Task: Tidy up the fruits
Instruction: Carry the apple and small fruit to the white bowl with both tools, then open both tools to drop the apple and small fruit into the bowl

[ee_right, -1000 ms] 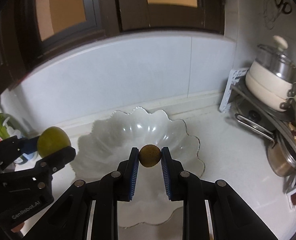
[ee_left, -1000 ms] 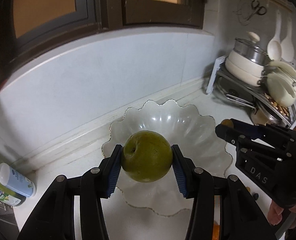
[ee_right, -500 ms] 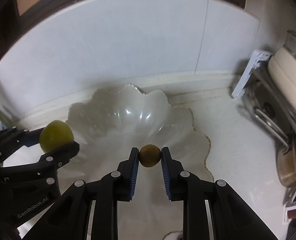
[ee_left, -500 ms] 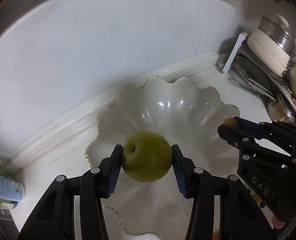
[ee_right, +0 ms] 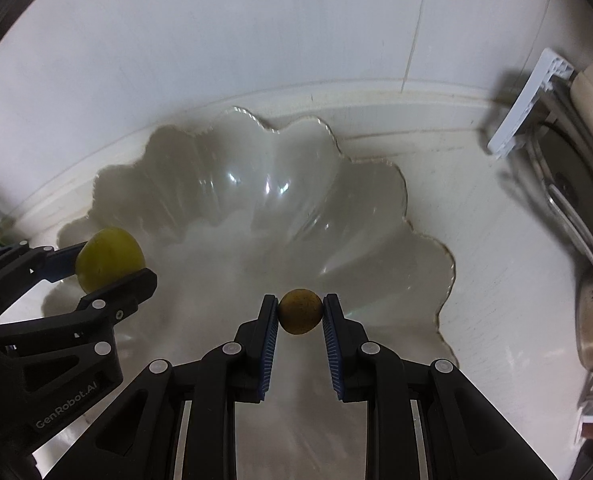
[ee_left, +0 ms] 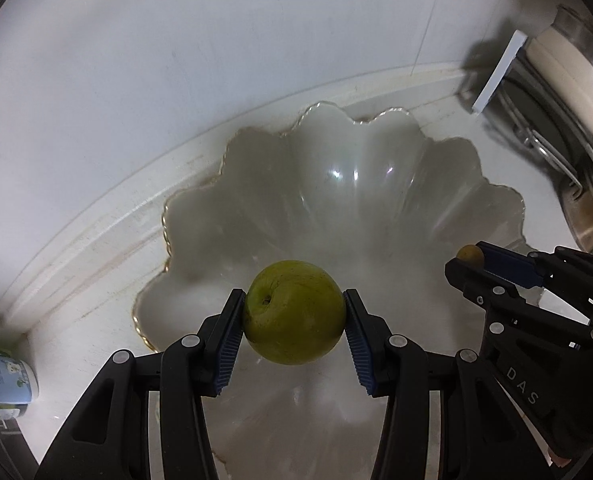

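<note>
My left gripper (ee_left: 294,318) is shut on a large green fruit (ee_left: 294,318) and holds it above the near part of a white scalloped bowl (ee_left: 376,184). My right gripper (ee_right: 299,312) is shut on a small brown-yellow round fruit (ee_right: 299,311) above the same bowl (ee_right: 256,184). The right gripper with its small fruit (ee_left: 470,254) shows at the right of the left wrist view. The left gripper with the green fruit (ee_right: 108,258) shows at the left of the right wrist view. The bowl is empty.
The bowl sits on a white counter against a white tiled wall (ee_left: 216,60). A rack with pots and a pan (ee_right: 568,184) stands at the right. A bottle with a blue-white label (ee_left: 0,378) lies at the left edge.
Both grippers have moved forward and tilted down over the bowl, still holding their fruits. The window and upper wall have left the view.
</note>
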The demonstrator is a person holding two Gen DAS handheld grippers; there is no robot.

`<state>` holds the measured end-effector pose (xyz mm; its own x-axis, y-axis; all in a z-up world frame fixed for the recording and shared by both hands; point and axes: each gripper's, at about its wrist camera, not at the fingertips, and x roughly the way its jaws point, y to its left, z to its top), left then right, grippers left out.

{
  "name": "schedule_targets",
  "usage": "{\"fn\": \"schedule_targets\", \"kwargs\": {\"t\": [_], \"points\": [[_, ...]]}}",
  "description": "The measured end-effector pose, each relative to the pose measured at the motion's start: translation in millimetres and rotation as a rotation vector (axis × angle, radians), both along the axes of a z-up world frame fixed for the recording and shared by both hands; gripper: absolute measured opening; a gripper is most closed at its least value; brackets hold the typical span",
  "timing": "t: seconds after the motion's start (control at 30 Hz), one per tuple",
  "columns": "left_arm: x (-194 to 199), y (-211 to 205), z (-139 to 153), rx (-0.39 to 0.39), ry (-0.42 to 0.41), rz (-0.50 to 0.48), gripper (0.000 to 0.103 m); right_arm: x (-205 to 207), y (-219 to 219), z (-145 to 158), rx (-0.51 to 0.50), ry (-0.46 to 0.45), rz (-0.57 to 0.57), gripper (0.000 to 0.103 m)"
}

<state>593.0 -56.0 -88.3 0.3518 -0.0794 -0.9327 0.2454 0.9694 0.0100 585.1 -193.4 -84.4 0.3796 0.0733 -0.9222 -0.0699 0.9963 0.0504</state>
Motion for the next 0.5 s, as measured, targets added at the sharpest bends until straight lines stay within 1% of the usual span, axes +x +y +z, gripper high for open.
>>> {"fn": "schedule_targets", "kwargs": {"t": [0.23, 0.3, 0.33, 0.37, 0.4, 0.43, 0.5], "points": [[0.8, -2.6, -12.9, 0.013, 0.038, 0.006, 0.048, 2.0, -1.9, -10.3, 0.007, 0.030, -0.006, 0.024], [0.9, -2.6, -14.5, 0.012, 0.052, 0.010, 0.048, 1.4, -2.2, -10.5, 0.007, 0.030, -0.009, 0.026], [3.8, -5.6, -16.5, 0.007, 0.053, 0.006, 0.051, 1.4, -2.4, -10.2, -0.003, 0.030, -0.013, 0.027], [3.3, -5.6, -16.1, 0.016, 0.049, 0.009, 0.056, 2.0, -1.4, -9.6, -0.007, 0.027, -0.016, 0.035], [2.6, -5.5, -14.3, 0.023, 0.036, 0.013, 0.066, 1.1, -1.9, -8.2, -0.014, 0.024, -0.019, 0.043], [1.0, -5.0, -9.6, 0.030, 0.008, 0.019, 0.068, 0.6, -2.7, -7.2, -0.023, 0.018, -0.024, 0.044], [-1.5, -4.4, -2.4, 0.030, -0.018, 0.024, 0.068, -2.2, -2.3, -2.9, -0.037, 0.004, -0.023, 0.044]]}}
